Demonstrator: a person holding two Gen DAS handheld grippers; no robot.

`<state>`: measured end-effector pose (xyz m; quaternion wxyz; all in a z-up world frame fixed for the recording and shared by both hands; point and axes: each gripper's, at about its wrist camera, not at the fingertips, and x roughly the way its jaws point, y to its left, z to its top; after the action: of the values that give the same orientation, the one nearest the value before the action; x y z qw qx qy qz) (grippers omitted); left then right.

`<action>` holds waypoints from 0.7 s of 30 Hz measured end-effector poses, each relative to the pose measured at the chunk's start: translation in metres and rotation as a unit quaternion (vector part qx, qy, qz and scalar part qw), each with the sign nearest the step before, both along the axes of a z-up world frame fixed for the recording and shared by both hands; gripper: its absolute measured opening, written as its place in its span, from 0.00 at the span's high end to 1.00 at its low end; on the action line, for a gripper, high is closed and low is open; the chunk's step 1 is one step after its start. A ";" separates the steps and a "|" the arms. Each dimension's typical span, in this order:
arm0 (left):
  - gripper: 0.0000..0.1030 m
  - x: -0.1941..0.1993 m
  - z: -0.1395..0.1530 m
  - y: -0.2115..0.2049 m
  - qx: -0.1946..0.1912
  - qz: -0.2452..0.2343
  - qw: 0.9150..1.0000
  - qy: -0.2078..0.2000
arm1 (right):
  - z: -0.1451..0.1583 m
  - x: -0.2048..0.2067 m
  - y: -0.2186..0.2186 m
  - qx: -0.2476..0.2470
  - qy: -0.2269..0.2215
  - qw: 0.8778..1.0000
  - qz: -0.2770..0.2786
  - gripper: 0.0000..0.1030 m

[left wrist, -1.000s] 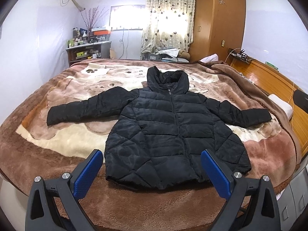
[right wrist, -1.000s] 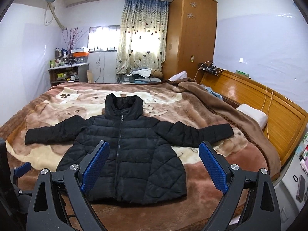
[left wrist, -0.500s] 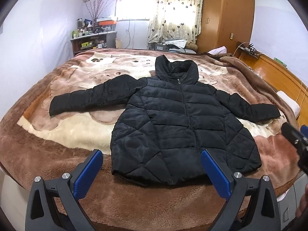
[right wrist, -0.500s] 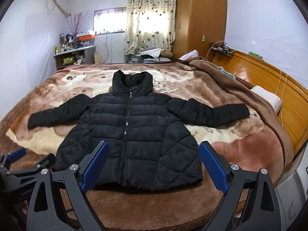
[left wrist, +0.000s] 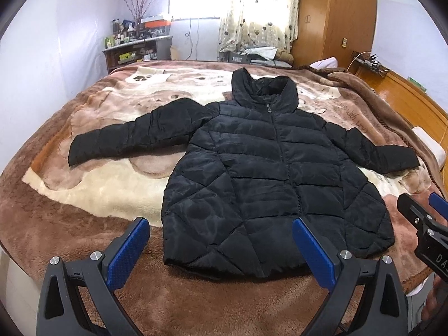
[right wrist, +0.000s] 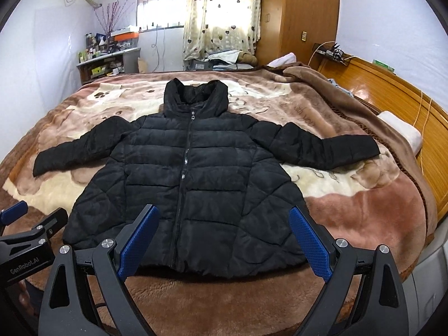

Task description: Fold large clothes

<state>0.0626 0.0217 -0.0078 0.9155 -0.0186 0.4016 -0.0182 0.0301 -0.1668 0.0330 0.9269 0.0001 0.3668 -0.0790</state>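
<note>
A black quilted hooded jacket [left wrist: 268, 173] [right wrist: 193, 179] lies flat and zipped on the bed, front up, both sleeves spread out to the sides, hood towards the far wall. My left gripper [left wrist: 221, 240] hovers open above the bed's near edge, just before the jacket's hem on its left half. The right gripper [right wrist: 224, 229] is open too, over the hem's right half, nothing between its blue pads. Each gripper shows in the other's view: the right one [left wrist: 425, 229] at the right edge, the left one [right wrist: 25, 229] at the left edge.
A brown and cream plush blanket [left wrist: 98, 196] covers the bed. A wooden headboard [right wrist: 397, 103] with a white pillow [right wrist: 400, 131] runs along the right. At the back stand a wardrobe [right wrist: 296, 16], a curtained window [right wrist: 221, 8] and a cluttered shelf [right wrist: 106, 61].
Both grippers have moved closer to the bed and tipped down, so the jacket looks larger. The right gripper has come into the left wrist view. The jacket has not moved.
</note>
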 end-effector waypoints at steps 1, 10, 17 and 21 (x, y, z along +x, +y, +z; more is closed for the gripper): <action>0.00 0.003 -0.002 0.001 0.000 0.001 1.000 0.003 | -0.002 0.003 0.000 0.001 0.003 1.000 0.000 0.08; 0.00 0.025 -0.010 0.001 -0.001 0.001 1.000 0.017 | -0.012 0.020 -0.001 0.002 0.016 1.000 0.000 0.08; 0.00 0.033 -0.014 0.002 0.002 0.005 1.000 0.025 | -0.016 0.032 0.000 0.002 0.021 1.000 0.003 0.08; 0.00 0.042 -0.017 0.003 -0.002 0.003 1.000 0.030 | -0.019 0.038 0.001 0.000 0.025 1.000 0.005 0.08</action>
<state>0.1046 0.0250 -0.0246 0.9029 -0.0223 0.4290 -0.0162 0.0683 -0.1660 0.0138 0.9179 -0.0033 0.3898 -0.0744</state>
